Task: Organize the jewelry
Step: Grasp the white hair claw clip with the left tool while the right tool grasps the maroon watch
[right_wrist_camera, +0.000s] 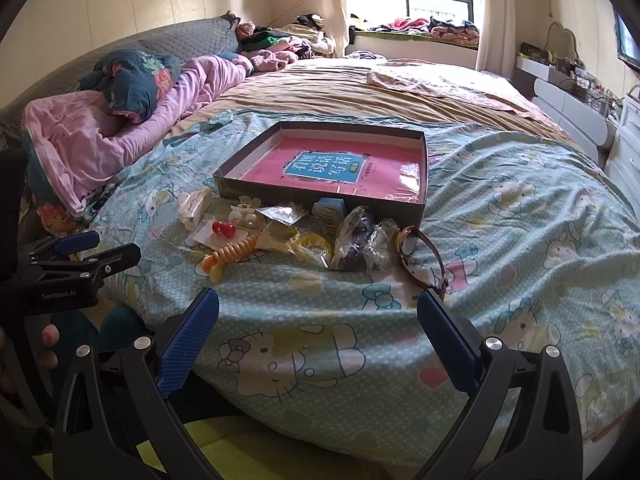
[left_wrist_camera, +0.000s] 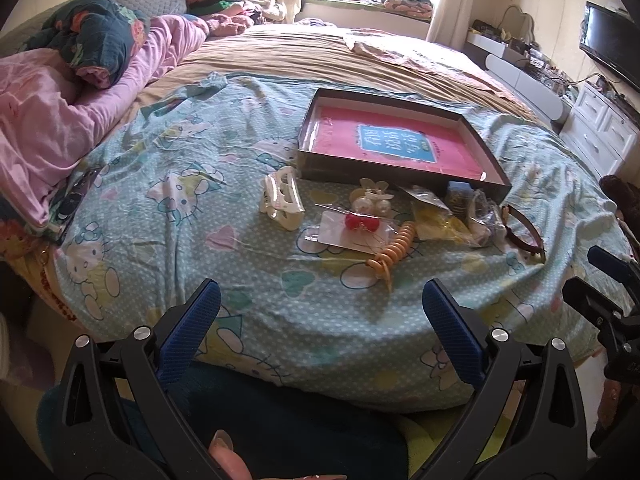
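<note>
A shallow dark box (left_wrist_camera: 496, 172) (right_wrist_camera: 425, 168) with a pink booklet inside lies on the bed. In front of it is a scatter of accessories: a white claw clip (left_wrist_camera: 282, 198) (right_wrist_camera: 194, 205), a pearl clip (left_wrist_camera: 372, 198) (right_wrist_camera: 245, 210), red beads on a card (left_wrist_camera: 358, 222) (right_wrist_camera: 224, 229), an orange coil tie (left_wrist_camera: 394, 254) (right_wrist_camera: 230, 256), small plastic bags (left_wrist_camera: 440, 224) (right_wrist_camera: 356, 244), and a brown headband (left_wrist_camera: 524, 232) (right_wrist_camera: 426, 258). My left gripper (left_wrist_camera: 320, 304) and right gripper (right_wrist_camera: 318, 314) both hover open at the bed's near edge, holding nothing.
The cartoon-print blue sheet (left_wrist_camera: 200, 208) (right_wrist_camera: 520, 220) covers the near bed. Pink bedding (left_wrist_camera: 48, 120) (right_wrist_camera: 100, 136) is piled at the left. White drawers (left_wrist_camera: 600, 120) and a wall TV (left_wrist_camera: 608, 44) stand at the right. The left gripper's body (right_wrist_camera: 60, 268) shows in the right wrist view.
</note>
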